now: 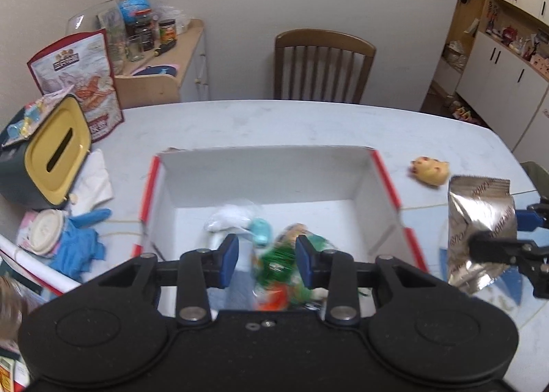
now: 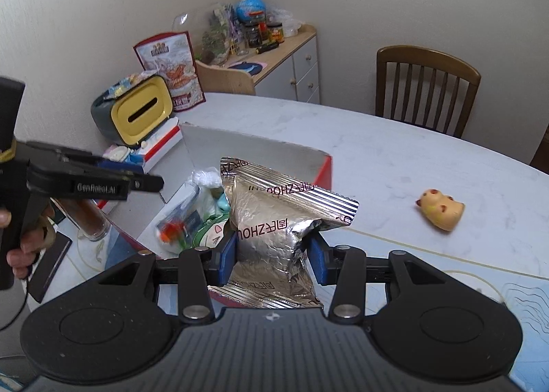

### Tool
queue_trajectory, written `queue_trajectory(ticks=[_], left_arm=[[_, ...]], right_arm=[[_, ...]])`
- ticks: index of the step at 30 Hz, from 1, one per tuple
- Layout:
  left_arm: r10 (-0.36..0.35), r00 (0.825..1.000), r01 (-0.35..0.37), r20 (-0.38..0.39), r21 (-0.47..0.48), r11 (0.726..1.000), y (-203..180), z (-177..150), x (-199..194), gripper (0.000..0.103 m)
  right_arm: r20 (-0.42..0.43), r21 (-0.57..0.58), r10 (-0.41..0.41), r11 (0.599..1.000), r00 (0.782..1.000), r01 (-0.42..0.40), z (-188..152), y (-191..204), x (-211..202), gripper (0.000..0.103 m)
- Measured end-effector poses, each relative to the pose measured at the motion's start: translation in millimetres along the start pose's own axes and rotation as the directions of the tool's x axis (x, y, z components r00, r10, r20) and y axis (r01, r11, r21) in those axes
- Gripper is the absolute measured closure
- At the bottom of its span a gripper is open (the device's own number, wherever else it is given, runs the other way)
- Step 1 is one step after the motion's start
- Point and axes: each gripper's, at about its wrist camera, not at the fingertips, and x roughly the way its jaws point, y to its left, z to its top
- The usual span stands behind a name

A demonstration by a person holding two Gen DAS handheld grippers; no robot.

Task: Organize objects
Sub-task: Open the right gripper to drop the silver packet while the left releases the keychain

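A white cardboard box (image 1: 267, 172) with red edges sits mid-table, also in the right wrist view (image 2: 260, 152). My left gripper (image 1: 267, 254) hovers open over its near side. Below its fingers a blurred green and orange packet (image 1: 278, 275) lies loose among a white bag (image 1: 228, 218) and other small packets. My right gripper (image 2: 274, 258) is shut on a crinkled silver foil snack bag (image 2: 274, 220), held upright just right of the box. In the left wrist view the foil bag (image 1: 480, 220) shows at the right edge. A yellow toy animal (image 2: 441, 208) lies on the table to the right.
A dark tissue box with a yellow lid (image 1: 51, 152), a red and white pouch (image 1: 82, 76), blue gloves (image 1: 82, 244) and a round lid crowd the table's left. A wooden chair (image 1: 322, 66) stands behind the table. A person's hand (image 2: 20, 248) holds the left gripper.
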Motion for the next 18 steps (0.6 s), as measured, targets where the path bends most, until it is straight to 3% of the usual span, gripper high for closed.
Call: queue_trajectory(ticks=[7,18], left_arm=[[-0.002,1.000,0.001,-0.024,-0.019,1.000,25,5,21,0.075],[-0.041,0.995,0.041,-0.086,-0.009,0.999,27,-11,47,0.075]], right_arm=[[-0.053,-0.040,-0.032,0.999,0.998,0.030,15,21,48,0.060],[-0.155,-0.118,-0.071,0.992,0.985,0.053,32,39,124,0.060]])
